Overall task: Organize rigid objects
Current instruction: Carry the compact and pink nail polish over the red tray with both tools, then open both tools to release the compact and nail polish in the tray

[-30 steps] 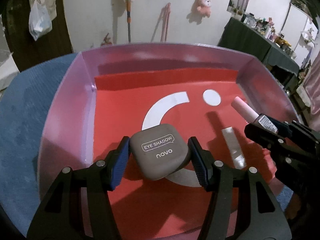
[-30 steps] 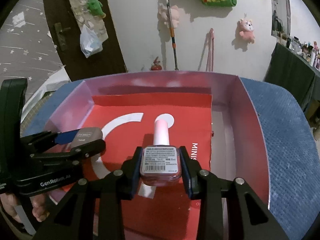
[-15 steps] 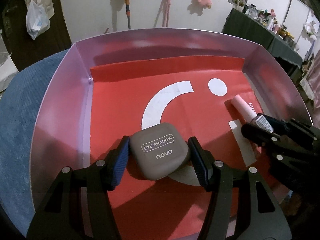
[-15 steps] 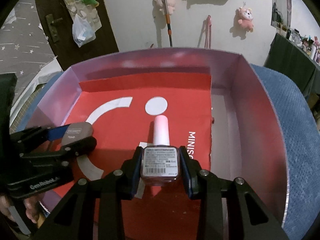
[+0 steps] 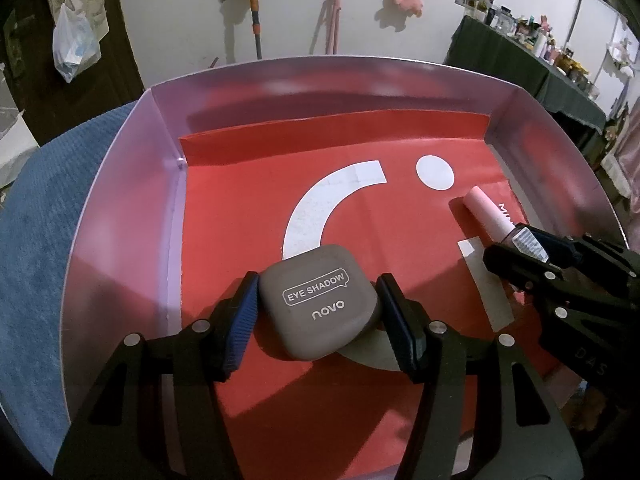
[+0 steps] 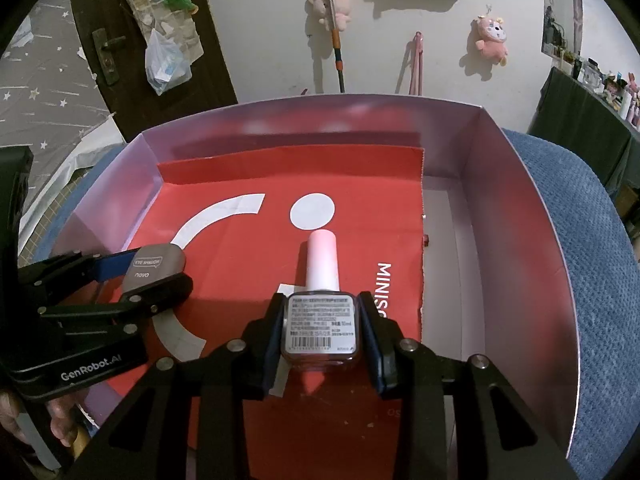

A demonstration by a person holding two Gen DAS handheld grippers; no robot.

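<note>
My left gripper (image 5: pixel 316 304) is shut on a taupe eye shadow compact (image 5: pixel 318 306), its blue pads pressing both sides. It hangs just over the red paper (image 5: pixel 248 208) lining a pale box (image 5: pixel 120 208). My right gripper (image 6: pixel 322 324) is shut on a nail polish bottle (image 6: pixel 322 316) with a pink cap (image 6: pixel 323 258) pointing away, over the same red paper (image 6: pixel 224 248). The left wrist view shows the bottle (image 5: pixel 492 216) at the right in the right gripper (image 5: pixel 520 256). In the right wrist view the compact (image 6: pixel 154 266) sits at the left in the left gripper (image 6: pixel 148 276).
The box's walls (image 6: pixel 520 240) rise on all sides, with a bare strip of floor (image 6: pixel 444 264) right of the paper. It rests on a blue textured cloth (image 6: pixel 592 264). A person's hand (image 6: pixel 60 420) holds the left gripper. Behind stand a dark door (image 6: pixel 132 40) and a wall with plush toys (image 6: pixel 490 42).
Both grippers, each still gripping its object, have tipped and eased slightly further over the box, so more of its floor and near walls shows. The grips are unchanged.
</note>
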